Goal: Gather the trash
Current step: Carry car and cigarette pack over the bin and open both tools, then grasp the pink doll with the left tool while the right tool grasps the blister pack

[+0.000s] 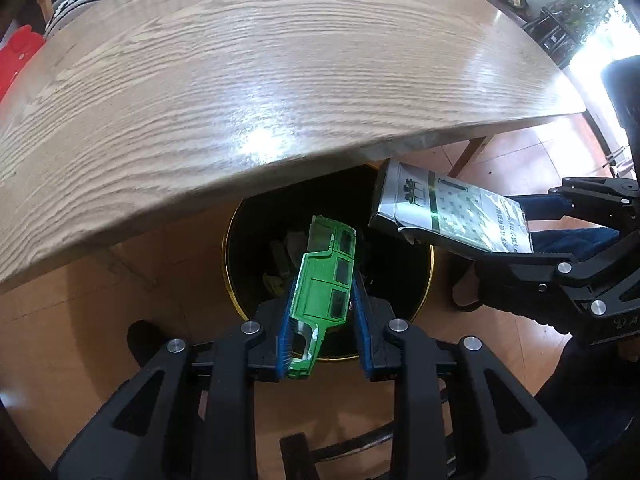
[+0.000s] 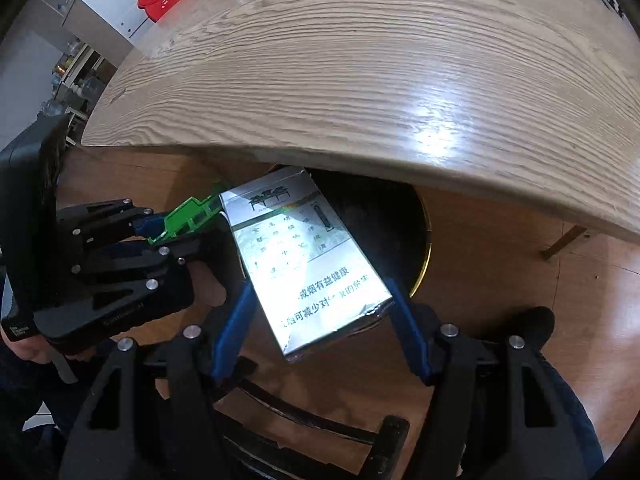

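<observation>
The table (image 1: pixel 280 80) hides the bin's (image 1: pixel 240 312) far rim; the scraps (image 1: pixel 286 264) inside are perhaps wrappers.

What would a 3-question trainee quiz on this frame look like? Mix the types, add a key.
1. True or false: the left gripper is empty.
2. What does the right gripper hold? A) a red cup B) a silver carton C) a striped cloth
3. What stands on the floor below both held items, partly under the wooden table?

Key:
1. False: its jaws are closed on a green toy car body.
2. B
3. A round black bin with a gold rim, some trash already inside.
</observation>
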Action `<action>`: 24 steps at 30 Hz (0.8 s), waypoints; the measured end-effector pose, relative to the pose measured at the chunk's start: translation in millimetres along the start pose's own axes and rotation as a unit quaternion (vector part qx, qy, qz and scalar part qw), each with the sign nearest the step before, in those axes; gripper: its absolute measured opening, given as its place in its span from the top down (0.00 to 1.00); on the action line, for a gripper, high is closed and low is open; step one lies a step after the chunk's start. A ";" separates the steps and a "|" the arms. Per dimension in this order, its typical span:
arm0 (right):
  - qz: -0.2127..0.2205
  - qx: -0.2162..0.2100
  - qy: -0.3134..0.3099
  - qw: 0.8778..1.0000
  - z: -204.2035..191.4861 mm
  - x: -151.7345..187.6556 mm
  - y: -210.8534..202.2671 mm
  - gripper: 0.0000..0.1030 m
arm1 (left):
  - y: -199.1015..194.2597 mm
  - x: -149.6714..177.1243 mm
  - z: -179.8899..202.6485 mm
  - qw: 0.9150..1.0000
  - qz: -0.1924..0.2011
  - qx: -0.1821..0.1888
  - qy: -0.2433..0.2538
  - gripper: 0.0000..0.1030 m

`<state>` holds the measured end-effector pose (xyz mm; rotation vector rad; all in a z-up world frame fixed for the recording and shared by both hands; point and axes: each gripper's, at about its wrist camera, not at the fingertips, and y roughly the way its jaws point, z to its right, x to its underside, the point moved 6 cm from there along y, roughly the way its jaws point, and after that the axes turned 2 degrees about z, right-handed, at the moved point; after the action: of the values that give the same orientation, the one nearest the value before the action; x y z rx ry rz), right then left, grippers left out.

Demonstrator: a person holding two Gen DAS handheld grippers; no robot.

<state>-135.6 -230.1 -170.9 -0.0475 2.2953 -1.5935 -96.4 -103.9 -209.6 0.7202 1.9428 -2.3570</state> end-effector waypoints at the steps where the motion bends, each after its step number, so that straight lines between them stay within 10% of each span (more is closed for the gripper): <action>1: -0.001 0.001 0.000 1.000 0.7 0.7 0.1 0.37 | -0.8 1.0 -0.8 1.000 0.000 0.000 -0.002 0.75; 11: -0.007 0.001 0.008 1.000 3.3 -0.7 5.4 0.36 | -6.4 -4.0 -0.3 1.000 0.003 0.002 -0.003 0.75; 15: -0.011 -0.002 0.009 1.000 2.3 0.6 6.5 0.23 | -10.3 -2.0 -0.7 1.000 0.009 -0.002 -0.003 0.38; 24: -0.009 -0.004 0.017 1.000 7.8 3.5 3.1 0.23 | -9.1 6.3 1.7 1.000 -0.001 -0.005 -0.002 0.36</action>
<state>-136.1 -236.8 -177.0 -0.0439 2.3343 -1.6064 -105.2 -101.6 -203.1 0.7143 1.9525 -2.3461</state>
